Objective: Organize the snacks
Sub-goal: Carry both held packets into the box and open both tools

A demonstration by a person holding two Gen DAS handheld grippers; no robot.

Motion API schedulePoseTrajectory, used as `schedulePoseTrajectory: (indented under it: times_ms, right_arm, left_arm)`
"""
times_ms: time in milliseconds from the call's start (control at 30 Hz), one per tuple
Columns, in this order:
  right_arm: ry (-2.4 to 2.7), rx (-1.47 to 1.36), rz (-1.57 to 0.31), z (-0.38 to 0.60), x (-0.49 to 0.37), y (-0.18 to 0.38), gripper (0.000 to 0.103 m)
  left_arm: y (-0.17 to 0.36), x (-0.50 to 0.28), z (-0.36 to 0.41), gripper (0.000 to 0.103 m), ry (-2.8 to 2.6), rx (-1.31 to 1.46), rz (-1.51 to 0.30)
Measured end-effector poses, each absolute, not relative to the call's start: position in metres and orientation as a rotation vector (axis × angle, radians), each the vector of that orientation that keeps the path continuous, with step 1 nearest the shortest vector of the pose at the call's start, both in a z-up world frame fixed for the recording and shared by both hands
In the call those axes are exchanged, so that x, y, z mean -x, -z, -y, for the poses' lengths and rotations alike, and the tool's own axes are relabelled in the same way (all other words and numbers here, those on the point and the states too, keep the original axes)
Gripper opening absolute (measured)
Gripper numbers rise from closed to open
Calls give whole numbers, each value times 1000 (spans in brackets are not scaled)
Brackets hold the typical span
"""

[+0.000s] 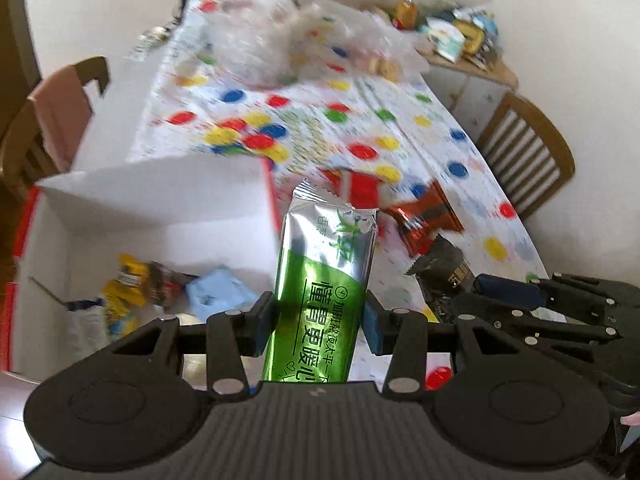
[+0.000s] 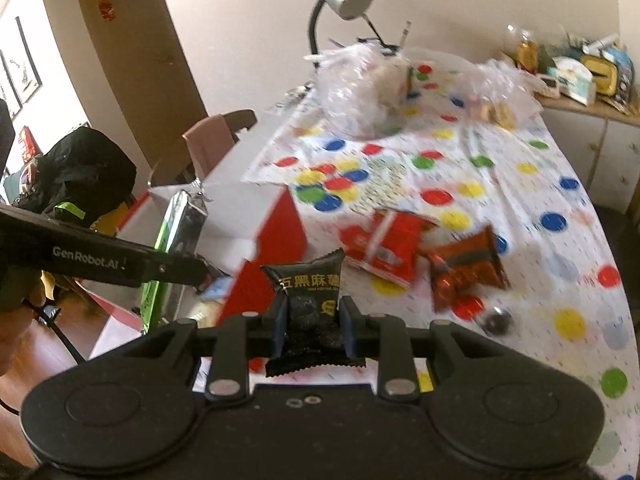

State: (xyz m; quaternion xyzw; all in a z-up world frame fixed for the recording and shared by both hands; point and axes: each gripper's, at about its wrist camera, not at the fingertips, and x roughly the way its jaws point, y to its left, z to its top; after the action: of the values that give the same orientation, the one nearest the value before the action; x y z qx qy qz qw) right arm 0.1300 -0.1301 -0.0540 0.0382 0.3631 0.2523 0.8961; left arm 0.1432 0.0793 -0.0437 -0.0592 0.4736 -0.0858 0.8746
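Nearest to us, the left claw (image 1: 318,320) is clamped on a long green-and-silver foil packet (image 1: 326,276) printed with dark characters, held upright over the open white box (image 1: 160,200), while the right claw (image 2: 312,322) pinches a small black pillow packet (image 2: 310,292) with gold lettering above the table (image 2: 520,184) edge. Inside the box lie a yellow packet (image 1: 126,280) and a pale blue packet (image 1: 216,292). Beyond, a red packet (image 2: 384,240) and a crinkled orange-brown packet (image 2: 466,268) rest on the dotted cloth, with clear plastic bags (image 2: 360,88) at the far end.
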Motion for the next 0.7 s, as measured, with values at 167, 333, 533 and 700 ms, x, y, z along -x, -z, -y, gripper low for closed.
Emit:
schedulePoseTrajectory:
  times_ms: [167,333,533,700]
  right_arm:
    - [-558,-52,-722,89,-136,40,26]
    - [-586,-18,-714,44,-148,36,26]
    - [-584,20,-751,-2,-168,46,26]
    - [-558,62,-809,-34,-187,67,26]
  left_arm:
    - [32,-144,-128,44,115,156,-955]
    - [30,-147,-172,44,45,160,-942]
    - [43,-163,-219,44,-31,154,-982]
    - [65,-183,-243,44,-60,131,-1050]
